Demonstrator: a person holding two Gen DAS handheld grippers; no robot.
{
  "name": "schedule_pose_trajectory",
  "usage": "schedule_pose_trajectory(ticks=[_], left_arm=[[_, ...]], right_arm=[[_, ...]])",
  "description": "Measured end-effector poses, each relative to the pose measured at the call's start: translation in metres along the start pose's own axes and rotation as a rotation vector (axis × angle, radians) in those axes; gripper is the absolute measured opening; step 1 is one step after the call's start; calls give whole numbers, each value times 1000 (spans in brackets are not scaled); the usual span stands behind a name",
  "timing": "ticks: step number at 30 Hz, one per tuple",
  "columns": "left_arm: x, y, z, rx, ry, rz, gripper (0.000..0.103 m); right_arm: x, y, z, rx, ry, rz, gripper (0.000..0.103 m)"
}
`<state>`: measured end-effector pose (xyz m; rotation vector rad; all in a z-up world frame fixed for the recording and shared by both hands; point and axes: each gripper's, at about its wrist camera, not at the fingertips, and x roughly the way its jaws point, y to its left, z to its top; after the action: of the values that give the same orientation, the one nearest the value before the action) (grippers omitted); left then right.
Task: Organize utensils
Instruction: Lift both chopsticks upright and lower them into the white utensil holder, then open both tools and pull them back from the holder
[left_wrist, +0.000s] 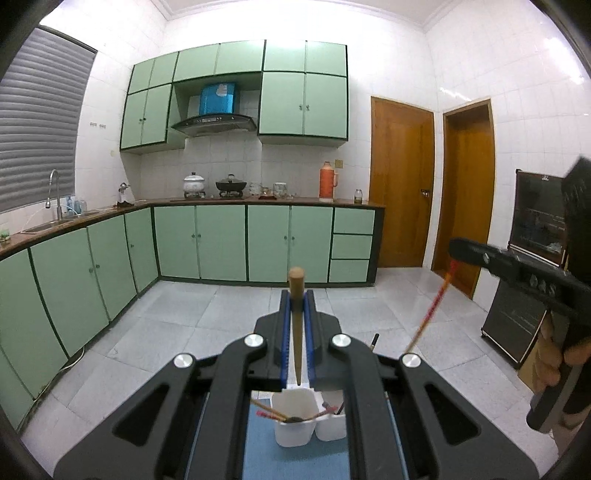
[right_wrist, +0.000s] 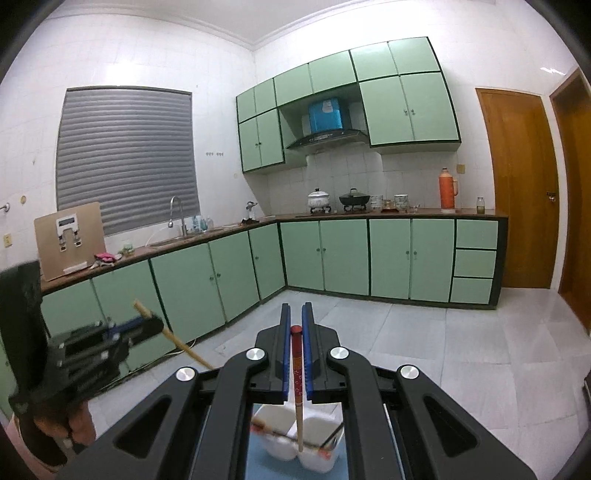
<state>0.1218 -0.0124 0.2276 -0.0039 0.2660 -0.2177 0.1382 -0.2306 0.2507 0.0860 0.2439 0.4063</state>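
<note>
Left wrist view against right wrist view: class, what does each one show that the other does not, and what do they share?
Only the left wrist view shows the black glass-fronted cabinet by the doors, and the left tool shut on a plain brown wooden chopstick. Only the right wrist view shows the tan board leaning on the counter, and the right tool shut on a red-topped chopstick. Both show the white two-compartment utensil holder below, already holding chopsticks, the orange thermos flask and the green cabinets.
</note>
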Motion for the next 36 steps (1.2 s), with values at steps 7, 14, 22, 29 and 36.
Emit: schedule_pose_trajectory(ticks=[7,14,22,29,36], left_arm=[[45,7,-13,-13,89,-22,6],[76,14,-36,-20,162,-32,6],[105,21,-64,-27,252,-37,7],[85,41,-79,-81,245,-35,53],[36,53,-95,-87,199,45,70]], right_arm=[[59,-15,-16,9,55,-31,6],[93,-23,-51,28,109,-33,6],[111,-26,-70,33,156,-36,6],[84,-30,-104,44,189,-92,44],[25,-27,-142,54,189,-178,62]])
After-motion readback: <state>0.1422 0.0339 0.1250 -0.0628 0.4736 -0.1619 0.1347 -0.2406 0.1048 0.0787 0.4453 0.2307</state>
